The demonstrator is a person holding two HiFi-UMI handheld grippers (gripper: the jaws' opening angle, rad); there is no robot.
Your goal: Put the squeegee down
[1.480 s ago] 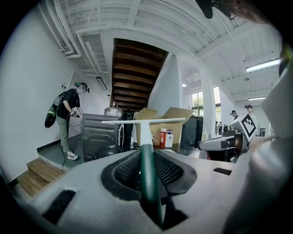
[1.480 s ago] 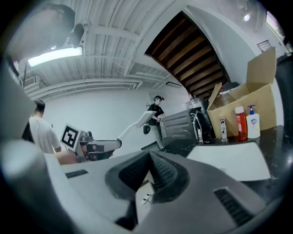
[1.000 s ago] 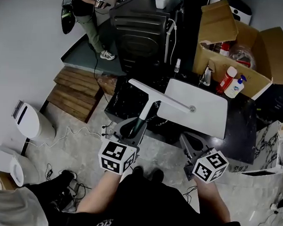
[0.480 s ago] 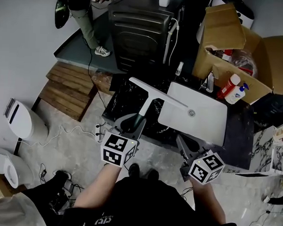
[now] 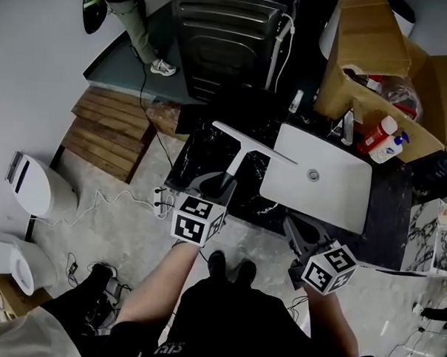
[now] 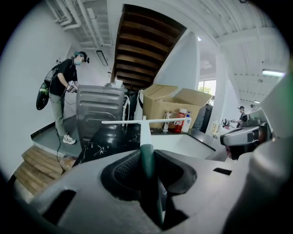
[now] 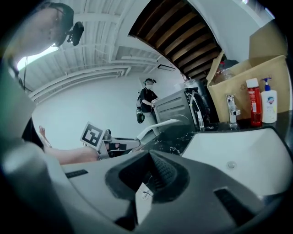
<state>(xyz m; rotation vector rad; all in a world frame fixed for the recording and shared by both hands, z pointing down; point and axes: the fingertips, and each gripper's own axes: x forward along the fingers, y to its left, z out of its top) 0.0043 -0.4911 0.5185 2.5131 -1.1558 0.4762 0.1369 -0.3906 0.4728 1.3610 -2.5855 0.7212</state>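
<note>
The squeegee (image 5: 249, 143) has a long white blade, a white stem and a dark green handle. My left gripper (image 5: 213, 187) is shut on the handle and holds the blade out over the black marble counter (image 5: 202, 152), just left of the white sink (image 5: 334, 190). In the left gripper view the green handle (image 6: 147, 157) is pinched between the jaws and the blade (image 6: 137, 122) lies level ahead. My right gripper (image 5: 301, 231) hovers at the sink's front edge, shut and holding nothing. In the right gripper view (image 7: 153, 176) the pads meet, with a small white tag below them.
An open cardboard box (image 5: 376, 62) stands behind the sink, with a red bottle (image 5: 373, 132), a white pump bottle (image 5: 391, 148) and a faucet (image 5: 349, 126) in front of it. A dark appliance (image 5: 222, 30), wooden steps (image 5: 110, 143), a white bin (image 5: 34, 192) and floor cables (image 5: 126, 207) lie left. A person (image 5: 131, 15) stands far left.
My left gripper has carried the squeegee forward and lower, toward the counter beside the sink. The right gripper has also shifted a little toward the sink's front edge.
</note>
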